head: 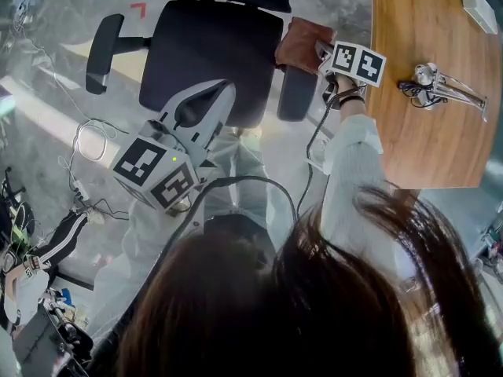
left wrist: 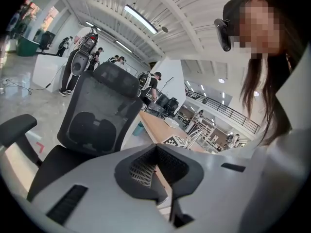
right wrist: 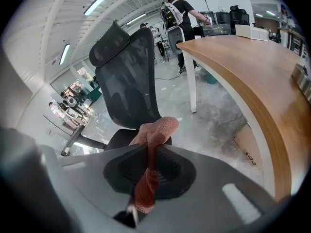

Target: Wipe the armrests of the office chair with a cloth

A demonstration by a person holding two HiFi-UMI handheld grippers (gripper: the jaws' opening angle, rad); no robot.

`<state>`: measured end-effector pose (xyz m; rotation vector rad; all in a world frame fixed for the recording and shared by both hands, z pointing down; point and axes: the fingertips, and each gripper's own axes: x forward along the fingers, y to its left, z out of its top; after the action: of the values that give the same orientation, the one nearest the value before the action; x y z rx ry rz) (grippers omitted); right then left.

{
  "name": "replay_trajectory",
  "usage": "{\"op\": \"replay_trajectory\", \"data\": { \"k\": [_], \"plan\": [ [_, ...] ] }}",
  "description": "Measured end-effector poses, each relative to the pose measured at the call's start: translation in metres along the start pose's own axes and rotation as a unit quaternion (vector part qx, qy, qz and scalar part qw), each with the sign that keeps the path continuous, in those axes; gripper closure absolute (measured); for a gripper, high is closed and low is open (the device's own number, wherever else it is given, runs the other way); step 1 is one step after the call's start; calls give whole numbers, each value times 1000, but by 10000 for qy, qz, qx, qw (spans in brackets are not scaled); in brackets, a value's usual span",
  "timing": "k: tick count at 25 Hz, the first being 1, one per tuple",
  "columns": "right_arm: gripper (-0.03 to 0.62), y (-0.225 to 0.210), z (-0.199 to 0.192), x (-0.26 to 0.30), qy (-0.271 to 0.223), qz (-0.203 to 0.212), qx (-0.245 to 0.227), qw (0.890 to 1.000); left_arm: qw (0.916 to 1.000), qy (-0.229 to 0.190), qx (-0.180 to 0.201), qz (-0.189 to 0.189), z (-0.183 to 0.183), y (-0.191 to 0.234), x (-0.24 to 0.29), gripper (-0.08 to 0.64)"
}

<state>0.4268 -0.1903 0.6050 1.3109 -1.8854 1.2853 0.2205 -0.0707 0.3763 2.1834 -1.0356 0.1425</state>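
Cloth [right wrist: 156, 129], reddish-brown, sits pinched between the jaws of my right claw [right wrist: 150, 153]. A twisted strip runs down the slot between them and a rounded bunch sticks out past the tips. In the head view that right claw [head: 317, 50] holds the cloth [head: 302, 43] against the far end of the right armrest [head: 297, 94] of the office chair [head: 209, 52], just beside the back corner of the dark seat. I cannot tell how much of the cloth presses on the pad itself.

My left claw [left wrist: 156, 146] has its jaws drawn together at the tips, with nothing caught between them. From above, the left claw [head: 211, 98] hangs over the near edge of the seat, pointing toward the backrest and apart from both armrests. Its view shows the mesh backrest [left wrist: 99, 111] ahead and the left armrest [left wrist: 17, 127] off to one side.

The left armrest [head: 102, 48] stands out from the seat on its bracket, well apart from either claw. To my right lies the wooden table [head: 428, 136], its curved edge near the right armrest. A shiny metal tool [head: 440, 86] rests on it with a dark cable, and a white box [head: 478, 6] sits at its far corner. Loose cables [head: 85, 144] trail over the grey floor to my left.
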Motion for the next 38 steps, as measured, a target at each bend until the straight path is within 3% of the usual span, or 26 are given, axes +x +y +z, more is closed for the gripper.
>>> {"op": "replay_trajectory", "data": {
  "k": [4, 12, 19, 28, 32, 35, 38],
  "plan": [
    [569, -3, -7, 5, 276, -77, 16, 9996, 10000, 7, -32, 32, 5, 4, -1, 558],
    [569, 1, -59, -22, 421, 214, 21, 9989, 9997, 71, 31, -213, -4, -14, 8, 557],
    [569, 16, -120, -62, 467, 553, 188, 9972, 9990, 92, 149, -411, -12, -33, -5, 557],
    [569, 41, -208, -111, 545, 527, 1, 9971, 9973, 53, 337, -645, -27, -65, -34, 557],
    [569, 64, -214, -131, 131, 690, 113, 9975, 9959, -59, 416, -801, -24, -81, -37, 558],
    [569, 88, -193, -162, -623, 952, 265, 9932, 9937, -40, 561, -974, -22, -98, -40, 557],
    [569, 118, -158, -209, -1441, 1091, -6, 9835, 9904, -58, 741, -1170, -21, -120, -41, 557]
  ]
}}
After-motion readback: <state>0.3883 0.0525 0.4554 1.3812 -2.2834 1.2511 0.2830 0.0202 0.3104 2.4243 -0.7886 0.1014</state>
